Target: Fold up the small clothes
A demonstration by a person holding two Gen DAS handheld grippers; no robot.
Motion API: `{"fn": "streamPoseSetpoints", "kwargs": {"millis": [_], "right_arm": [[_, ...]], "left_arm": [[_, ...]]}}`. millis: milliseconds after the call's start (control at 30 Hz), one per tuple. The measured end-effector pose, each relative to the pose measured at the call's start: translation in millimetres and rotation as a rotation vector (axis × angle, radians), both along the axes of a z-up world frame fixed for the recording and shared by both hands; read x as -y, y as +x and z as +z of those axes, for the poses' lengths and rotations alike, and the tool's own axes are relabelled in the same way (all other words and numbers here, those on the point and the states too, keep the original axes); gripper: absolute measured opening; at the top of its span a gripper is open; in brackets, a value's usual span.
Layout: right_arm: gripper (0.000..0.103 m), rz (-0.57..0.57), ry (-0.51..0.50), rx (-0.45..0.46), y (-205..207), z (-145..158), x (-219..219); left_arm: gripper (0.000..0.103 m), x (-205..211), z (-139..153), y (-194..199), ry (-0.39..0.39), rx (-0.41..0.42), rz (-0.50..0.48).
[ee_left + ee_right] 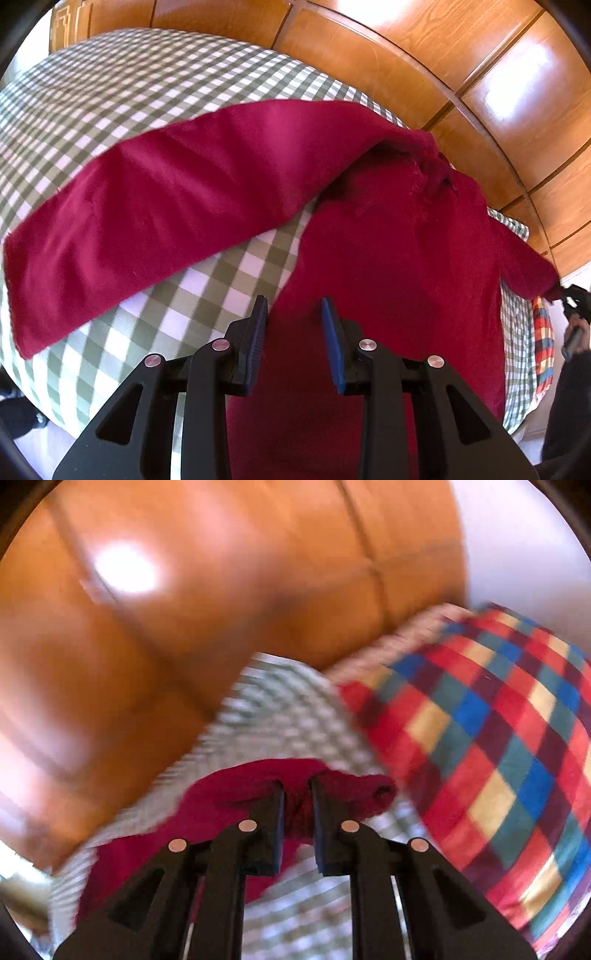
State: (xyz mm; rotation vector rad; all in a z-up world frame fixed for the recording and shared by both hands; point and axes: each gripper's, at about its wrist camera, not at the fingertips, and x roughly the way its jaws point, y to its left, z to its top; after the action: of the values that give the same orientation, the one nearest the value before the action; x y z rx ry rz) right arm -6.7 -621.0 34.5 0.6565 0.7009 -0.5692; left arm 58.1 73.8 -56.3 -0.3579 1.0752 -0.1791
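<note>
On the bed [155, 92], covered in green-and-white check, your dark red garment [388, 258] lies spread out, one long sleeve stretched away to the left and the body running down toward your left gripper [295, 317]. Your left fingers [258, 332] stand apart above the lower part of the garment's body; red cloth shows in the gap between them, but whether they touch it you cannot tell from this view. At the garment's far right end, the other sleeve is drawn out taut to a point where your right gripper [570, 295] meets it, at the edge of the left wrist view.

From the right wrist view, which is blurred, your right gripper [297, 786] has its fingers [275, 812] narrowly apart with bunched red cloth [295, 797] between them; whether they clamp it firmly cannot be told through the blur. A multicoloured checked blanket [480, 738] lies just beside the green check cover on the right. Glossy wooden panelling [406, 55] stands behind the bed
</note>
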Motion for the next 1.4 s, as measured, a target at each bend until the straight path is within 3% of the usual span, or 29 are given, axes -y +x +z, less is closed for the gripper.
{"fn": "streamPoseSetpoints", "kwargs": {"millis": [67, 100, 133, 167, 200, 233, 300, 400, 467, 533, 667, 733, 767, 833, 867, 900, 1067, 1133, 1267, 1400], "right_arm": [[0.02, -0.024, 0.056, -0.072, 16, -33, 21], [0.037, -0.029, 0.068, -0.08, 18, -43, 23], [0.069, -0.048, 0.048, -0.085, 18, -47, 23], [0.083, -0.064, 0.009, -0.06, 14, -47, 17], [0.091, -0.074, -0.01, -0.04, 13, -47, 15], [0.09, -0.084, -0.039, -0.021, 9, -43, 8], [0.092, -0.035, -0.114, -0.005, 9, -30, -17], [0.094, 0.097, -0.188, 0.031, 15, -16, -76], [0.097, 0.226, -0.191, 0.079, 18, -9, -122], [0.098, 0.347, -0.195, 0.101, 21, -8, -169], [0.098, 0.596, -0.122, 0.097, 34, -26, -273], [0.098, 0.712, -0.073, 0.073, 42, -44, -324], [0.098, 0.745, -0.062, 0.055, 46, -54, -341], [0.098, 0.796, -0.032, 0.034, 51, -69, -375], [0.098, 0.829, -0.007, 0.018, 56, -79, -393], [0.098, 0.848, -0.009, 0.004, 57, -85, -406], [0.098, 0.891, -0.132, -0.062, 60, -114, -447], [0.098, 0.886, -0.159, -0.057, 58, -123, -448], [0.101, 0.889, -0.18, -0.047, 57, -129, -446], [0.101, 0.89, -0.19, -0.054, 60, -128, -449]], "left_arm": [[0.028, -6, 3, -1, 0.034, 0.007, 0.016], [0.028, -11, 6, -3, 0.055, 0.014, 0.028], [0.028, -15, 8, -4, 0.074, 0.022, 0.037], [0.029, -20, 10, -6, 0.105, 0.032, 0.052], [0.038, -26, 12, -8, 0.132, 0.038, 0.068], [0.045, -35, 14, -11, 0.163, 0.05, 0.092], [0.048, -46, 17, -16, 0.223, 0.076, 0.124], [0.057, -54, 13, -19, 0.314, 0.084, 0.112], [0.057, -53, 9, -23, 0.391, 0.095, 0.073], [0.057, -48, 3, -27, 0.518, 0.116, 0.022], [0.057, -42, -14, -33, 0.618, 0.133, -0.129], [0.056, -42, -21, -29, 0.648, 0.147, -0.153], [0.053, -43, -22, -26, 0.636, 0.155, -0.162], [0.017, -46, -21, -21, 0.603, 0.167, -0.179], [0.006, -50, -20, -17, 0.605, 0.166, -0.171], [0.003, -54, -17, -15, 0.583, 0.162, -0.162], [0.003, -109, 55, -10, 0.164, 0.25, -0.052], [0.003, -131, 88, 2, 0.064, 0.29, -0.002], [0.003, -176, 118, 45, 0.003, 0.281, 0.089], [0.003, -202, 127, 111, 0.057, 0.214, 0.174]]}}
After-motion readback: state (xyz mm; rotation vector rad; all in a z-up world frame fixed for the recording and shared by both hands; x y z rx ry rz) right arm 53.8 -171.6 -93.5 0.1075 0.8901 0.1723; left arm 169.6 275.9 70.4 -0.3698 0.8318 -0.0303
